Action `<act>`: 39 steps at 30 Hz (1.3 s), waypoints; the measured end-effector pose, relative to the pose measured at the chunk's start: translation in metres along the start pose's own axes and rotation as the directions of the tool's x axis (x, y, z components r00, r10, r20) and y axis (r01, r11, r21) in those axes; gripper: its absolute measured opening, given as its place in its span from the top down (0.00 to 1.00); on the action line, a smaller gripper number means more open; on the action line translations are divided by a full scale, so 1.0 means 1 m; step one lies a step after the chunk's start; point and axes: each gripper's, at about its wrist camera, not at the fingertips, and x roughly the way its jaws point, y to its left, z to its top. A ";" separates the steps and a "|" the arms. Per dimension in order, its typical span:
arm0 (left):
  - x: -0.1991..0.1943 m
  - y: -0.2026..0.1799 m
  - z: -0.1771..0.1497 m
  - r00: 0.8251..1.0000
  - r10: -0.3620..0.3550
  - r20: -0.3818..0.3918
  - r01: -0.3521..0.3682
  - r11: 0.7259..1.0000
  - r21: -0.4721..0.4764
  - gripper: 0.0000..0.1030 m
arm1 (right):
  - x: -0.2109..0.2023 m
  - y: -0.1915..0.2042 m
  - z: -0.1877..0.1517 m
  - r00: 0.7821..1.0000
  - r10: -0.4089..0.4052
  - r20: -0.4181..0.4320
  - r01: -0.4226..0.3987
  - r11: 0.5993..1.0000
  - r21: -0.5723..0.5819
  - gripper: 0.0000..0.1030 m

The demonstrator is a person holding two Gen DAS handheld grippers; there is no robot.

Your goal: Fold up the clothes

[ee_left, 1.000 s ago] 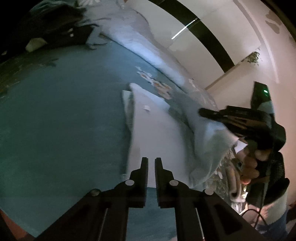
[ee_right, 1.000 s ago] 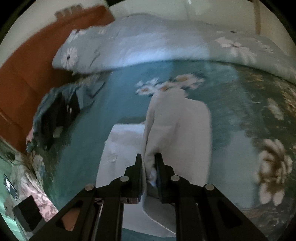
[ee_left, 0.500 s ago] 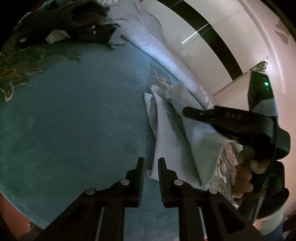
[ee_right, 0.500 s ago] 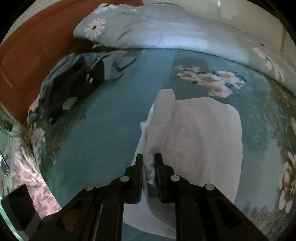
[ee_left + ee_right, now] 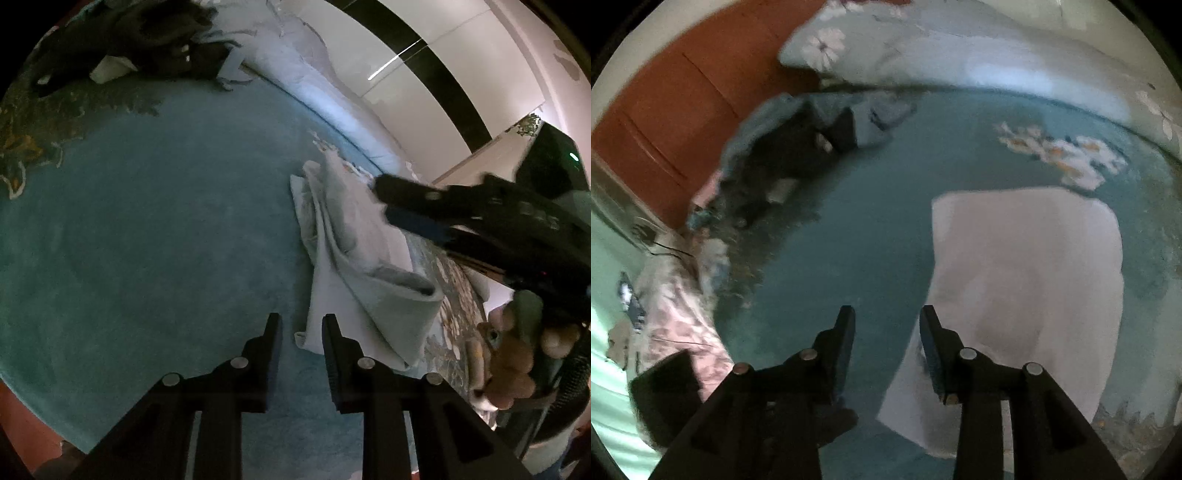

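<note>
left gripper [image 5: 301,325] jaws opening, nothing betw them, over the teal bedspread [image 5: 147,229]; folded pale grey cloth garment [image 5: 354,266] just ahead-right of its tips. right gripper [image 5: 886,317] jaws opening too, empty, garment [image 5: 1027,280] by its right finger. heap of dark clothes [image 5: 783,155] far ahead-left, floral duvet [image 5: 960,59] beyond.

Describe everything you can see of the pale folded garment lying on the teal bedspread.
The pale, soft-looking cloth garment lies folded on the teal bedspread, smooth from one side, with layered, rumpled folds along its left edge. Neither gripper grips it: the right gripper, jaws opening, stands over its near edge.
</note>
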 end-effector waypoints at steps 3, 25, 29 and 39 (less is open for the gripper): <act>0.000 -0.013 0.003 0.999 -0.037 0.006 0.037 0.999 0.031 0.73 | -0.033 -0.018 -0.008 0.996 -0.006 0.093 0.004 1.000 0.022 0.56; 0.052 -0.074 0.020 0.986 -0.139 -0.096 0.153 0.974 0.166 0.80 | -0.056 -0.164 -0.115 0.994 -0.044 0.096 0.008 0.937 0.350 0.54; 0.050 -0.062 0.016 0.981 -0.165 -0.101 0.174 0.980 0.097 0.89 | -0.046 -0.163 -0.120 0.997 -0.009 0.082 -0.021 0.937 0.350 0.53; 0.048 -0.028 -0.005 0.991 -0.091 -0.098 0.096 0.994 0.046 0.90 | -0.043 -0.164 -0.129 0.996 0.012 0.091 -0.041 0.944 0.328 0.52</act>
